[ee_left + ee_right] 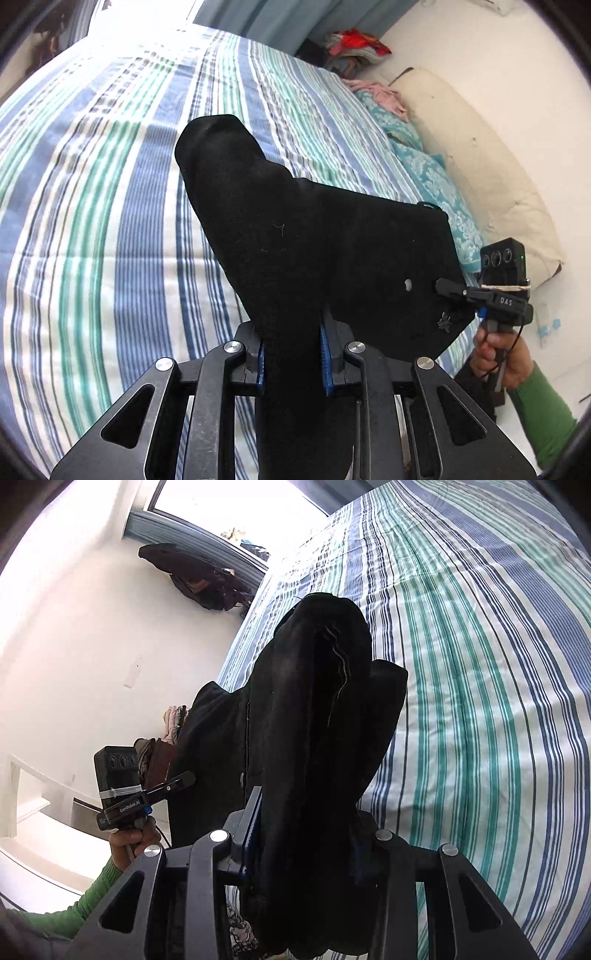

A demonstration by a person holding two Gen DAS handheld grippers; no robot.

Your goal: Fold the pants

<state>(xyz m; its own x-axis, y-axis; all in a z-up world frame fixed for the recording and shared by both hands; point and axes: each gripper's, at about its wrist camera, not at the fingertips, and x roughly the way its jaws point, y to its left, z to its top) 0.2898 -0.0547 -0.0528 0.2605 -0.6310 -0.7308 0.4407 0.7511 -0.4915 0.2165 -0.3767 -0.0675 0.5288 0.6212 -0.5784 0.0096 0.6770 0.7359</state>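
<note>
The black pants (314, 240) hang lifted over the striped bed (110, 184), stretched between both grippers. My left gripper (291, 339) is shut on a thick fold of the fabric, blue pads pressing both sides. In the left wrist view, my right gripper (448, 287) clamps the pants' far right edge near a small white button. In the right wrist view, the right gripper (303, 834) is shut on a bunched wad of the pants (314, 701). There the left gripper (181, 781) bites the cloth's left edge. A hand in a green sleeve (543, 413) holds each tool.
A cream pillow (480, 166) and a teal floral cloth (424, 166) lie along the bed's right side, with pink fabric (376, 92) and a colourful clothes pile (354, 44) beyond. Dark garments (199, 579) sit by the white wall under a bright window.
</note>
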